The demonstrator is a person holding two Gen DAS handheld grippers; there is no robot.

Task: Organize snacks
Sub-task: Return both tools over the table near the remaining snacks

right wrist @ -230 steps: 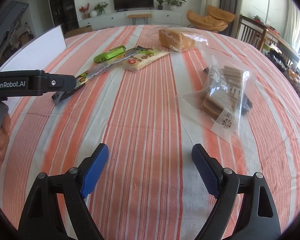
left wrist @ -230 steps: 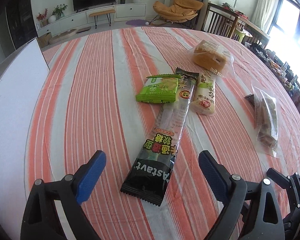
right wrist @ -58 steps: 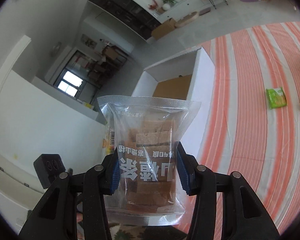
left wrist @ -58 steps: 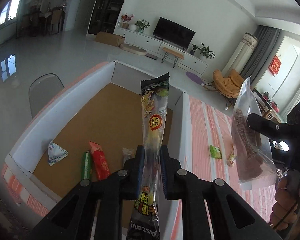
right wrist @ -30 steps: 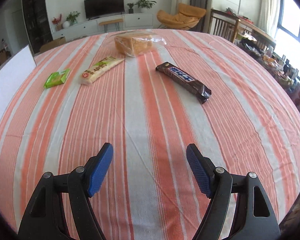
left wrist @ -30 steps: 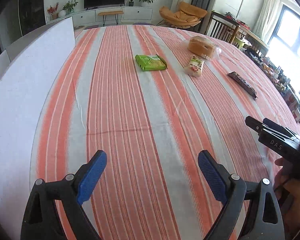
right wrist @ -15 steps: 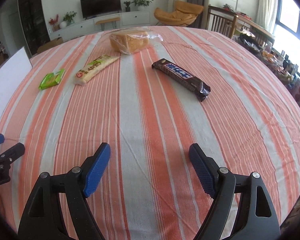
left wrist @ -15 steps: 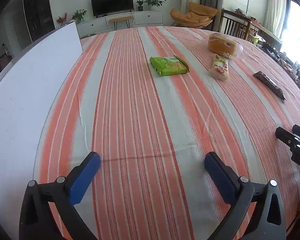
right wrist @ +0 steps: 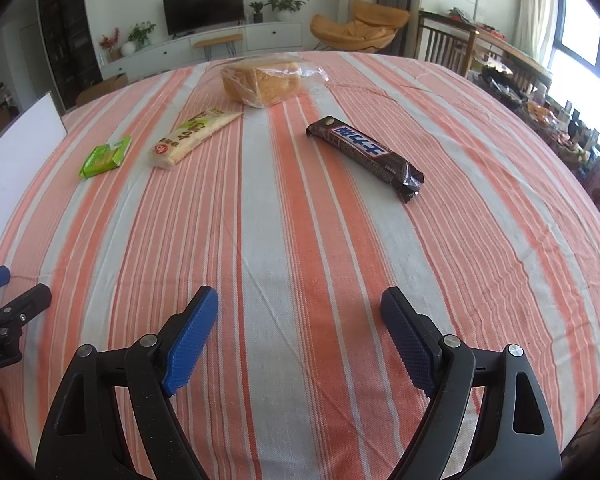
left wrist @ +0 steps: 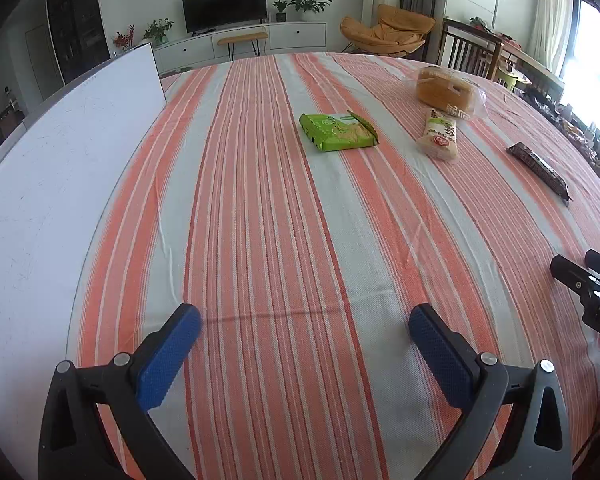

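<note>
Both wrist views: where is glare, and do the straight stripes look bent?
Left wrist view: the window at far right is blown out white; the tablecloth stripes bow outward. Right wrist view: the same window glare, stripes curved too, corners dark.

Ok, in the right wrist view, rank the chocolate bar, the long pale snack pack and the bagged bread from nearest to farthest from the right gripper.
1. Chocolate bar: ahead and slightly right of the right gripper, whose jaws are opening with nothing between them.
2. Long pale snack pack: further up, to the left.
3. Bagged bread: farthest, near the table's far edge.
</note>
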